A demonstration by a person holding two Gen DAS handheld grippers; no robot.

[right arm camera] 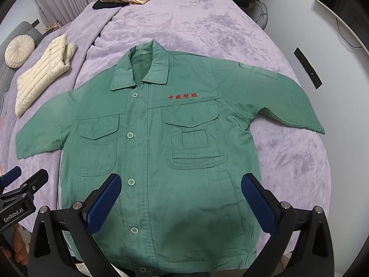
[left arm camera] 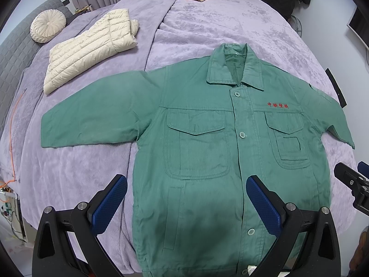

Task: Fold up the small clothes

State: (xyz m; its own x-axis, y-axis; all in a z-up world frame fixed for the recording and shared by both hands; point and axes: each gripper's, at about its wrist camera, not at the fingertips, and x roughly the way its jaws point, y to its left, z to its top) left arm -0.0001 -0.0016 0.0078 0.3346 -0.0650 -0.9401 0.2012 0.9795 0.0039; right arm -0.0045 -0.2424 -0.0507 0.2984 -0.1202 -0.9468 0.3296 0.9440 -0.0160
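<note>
Lying flat, green jacket (left arm camera: 203, 152), possibly orange cable (left arm camera: 13, 138) left-view only

Left gripper (left arm camera: 186, 184) – jaws spread wide, empty; right gripper (right arm camera: 181, 183) – same, alongside.

I see even, soft indoor light and sharp focus in both views. A dim shadow darkens the jacket (left arm camera: 207, 138) hem at bottom centre. Fisheye distortion bends the bed (left arm camera: 207, 23) edges; frame corners go black.
</note>
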